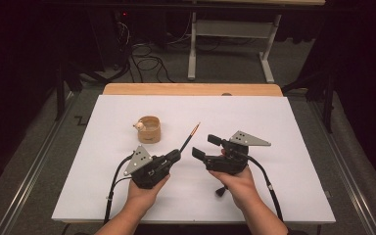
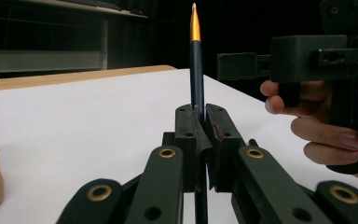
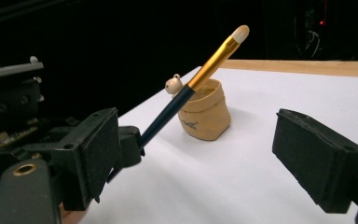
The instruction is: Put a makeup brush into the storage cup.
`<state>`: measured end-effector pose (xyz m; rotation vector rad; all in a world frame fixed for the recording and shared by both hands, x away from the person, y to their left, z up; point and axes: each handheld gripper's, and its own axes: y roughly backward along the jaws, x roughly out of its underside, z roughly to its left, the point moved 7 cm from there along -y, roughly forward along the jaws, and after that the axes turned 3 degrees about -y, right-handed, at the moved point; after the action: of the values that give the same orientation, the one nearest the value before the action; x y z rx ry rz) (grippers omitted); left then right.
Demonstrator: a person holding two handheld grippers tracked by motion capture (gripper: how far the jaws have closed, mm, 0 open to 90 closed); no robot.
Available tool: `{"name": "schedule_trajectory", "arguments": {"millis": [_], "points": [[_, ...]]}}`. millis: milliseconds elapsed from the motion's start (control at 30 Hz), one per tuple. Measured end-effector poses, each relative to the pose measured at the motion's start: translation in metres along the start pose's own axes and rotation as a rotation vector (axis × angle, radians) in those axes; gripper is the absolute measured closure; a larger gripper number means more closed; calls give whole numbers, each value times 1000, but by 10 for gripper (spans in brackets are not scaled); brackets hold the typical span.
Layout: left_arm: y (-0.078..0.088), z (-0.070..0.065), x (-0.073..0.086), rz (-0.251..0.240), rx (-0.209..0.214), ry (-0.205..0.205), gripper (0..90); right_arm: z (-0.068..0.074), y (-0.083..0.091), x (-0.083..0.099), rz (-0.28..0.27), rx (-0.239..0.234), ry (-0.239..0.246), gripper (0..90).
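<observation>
The left gripper (image 1: 176, 155) pinches a dark brush (image 1: 190, 136) angled over the table (image 1: 284, 127) middle, near a tan cup (image 1: 150, 129), while the right gripper (image 1: 206, 147) hangs beside it, jaws spread, nothing between them

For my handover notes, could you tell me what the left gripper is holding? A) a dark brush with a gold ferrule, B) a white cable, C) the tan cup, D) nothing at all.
A: the left gripper has its jaws shut on the dark handle of the brush, whose gold ferrule rises above them; the tan cup stands apart on the table.
</observation>
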<state>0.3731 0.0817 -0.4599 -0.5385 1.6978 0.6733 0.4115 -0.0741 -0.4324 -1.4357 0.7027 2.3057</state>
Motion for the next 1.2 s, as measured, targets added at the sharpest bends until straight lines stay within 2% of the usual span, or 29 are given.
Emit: {"name": "schedule_trajectory", "arguments": {"millis": [67,300,533,633,767,867,1033,1200], "points": [[-1,-2,0,1,4,-4,845,0,0,0,-1,-13,-29,177],[-3,-7,2,6,18,-12,845,-1,-2,1,-5,-25,-46,247],[-4,-12,3,8,30,-18,845,-2,-5,2,-4,-41,-92,328],[-4,-13,3,6,35,-20,845,-3,-5,3,-6,-45,-92,368],[-5,-15,4,14,41,-23,845,-2,-6,3,-5,-55,-115,405],[-6,-16,4,14,43,-25,845,-1,-6,2,-18,-56,-107,446],[-6,-16,4,11,46,-26,845,0,-6,2,-29,-66,-112,485],[-6,-16,4,11,48,-26,845,-1,-6,2,-32,-68,-138,505]]}}
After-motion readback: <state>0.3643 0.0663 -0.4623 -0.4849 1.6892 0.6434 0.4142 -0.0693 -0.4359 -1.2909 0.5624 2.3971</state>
